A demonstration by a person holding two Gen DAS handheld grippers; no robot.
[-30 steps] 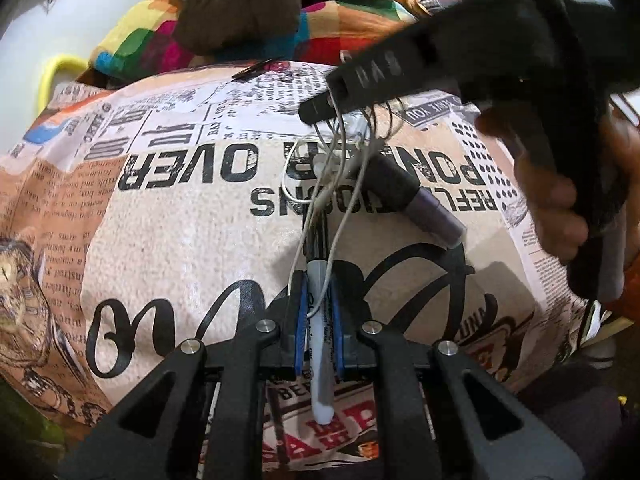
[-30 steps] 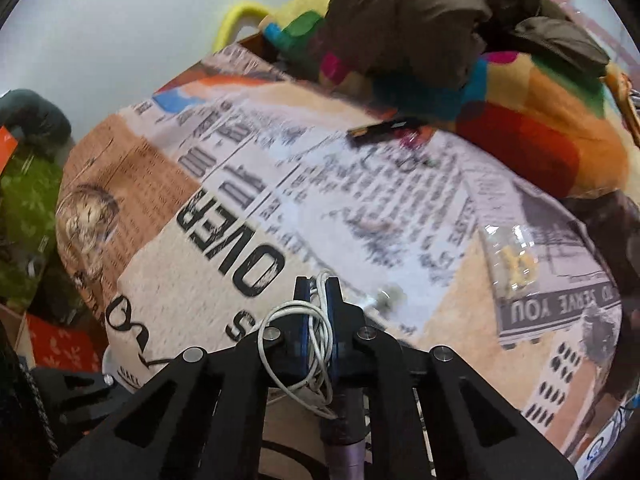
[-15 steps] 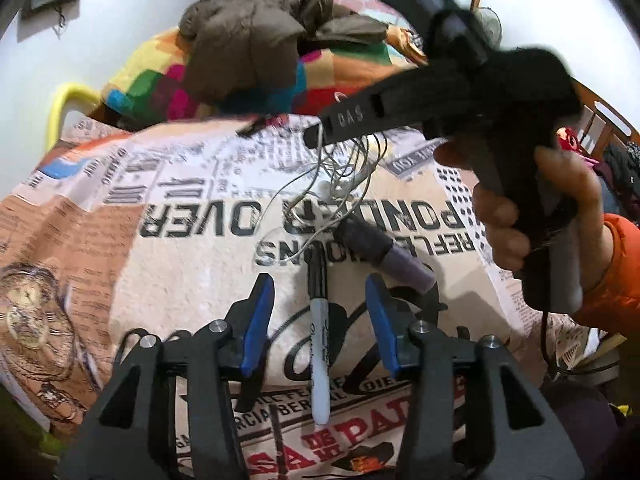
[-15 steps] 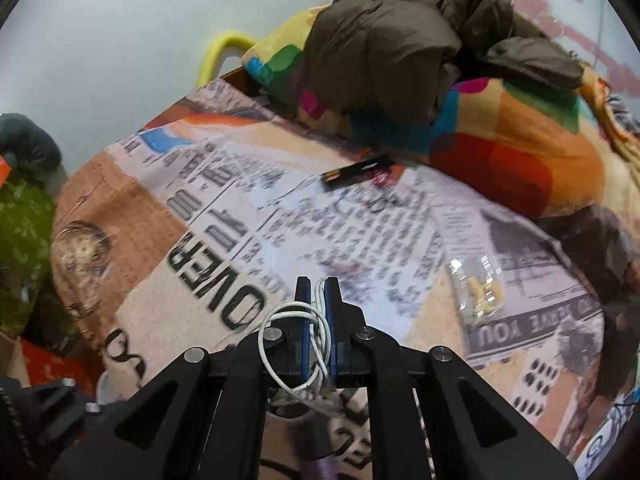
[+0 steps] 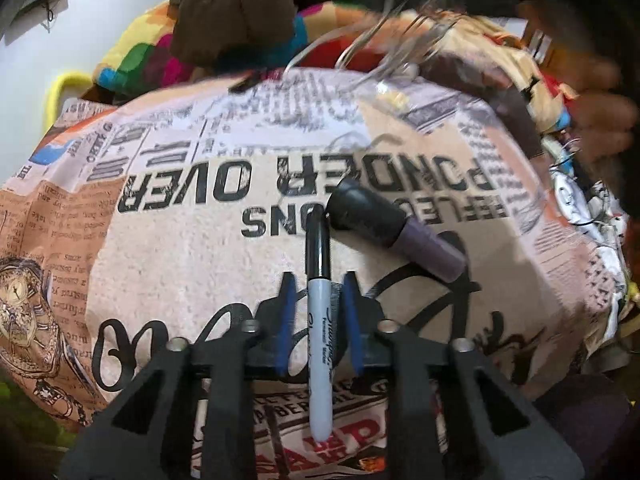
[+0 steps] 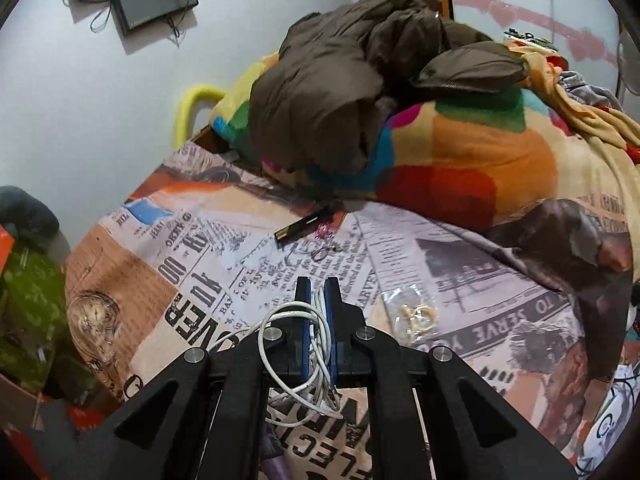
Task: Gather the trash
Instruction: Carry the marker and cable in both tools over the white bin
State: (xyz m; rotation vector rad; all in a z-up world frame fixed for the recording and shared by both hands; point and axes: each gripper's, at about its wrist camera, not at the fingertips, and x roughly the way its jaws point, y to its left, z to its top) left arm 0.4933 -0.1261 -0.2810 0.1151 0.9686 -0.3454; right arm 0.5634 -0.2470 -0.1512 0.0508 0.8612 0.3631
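— Where are we finding open room on the bed?

— We are seeing the most of it to the left of the left gripper [image 5: 319,308], where the newspaper-print cover [image 5: 180,240] is lying flat until it is curving off at its left edge. The far side is blocked: a soft blanket of colour patches [image 6: 460,160] is heaped there with a puffy brown jacket [image 6: 332,92] on top.

— And what are we gripping?

— The right gripper [image 6: 317,300] is clamped tight on a tangle of thin white cable [image 6: 296,344], whose loops are hanging out behind the blue pads. The left one has just been closing, with the grey marker [image 5: 319,320] lying between its jaws; a narrow gap is showing on each side of the smooth barrel, so we are not pinching it (its black cap is pointing to the far side).

— What is crowding the marker?

— A stubby black-and-purple tube [image 5: 394,232] is lying just to the right of the cap, slanting toward the near right. Farther off, a flat dark wrapper [image 6: 304,226] is resting near the blanket's edge, and a crinkled clear packet [image 6: 414,314] is sitting to the right of the cable.
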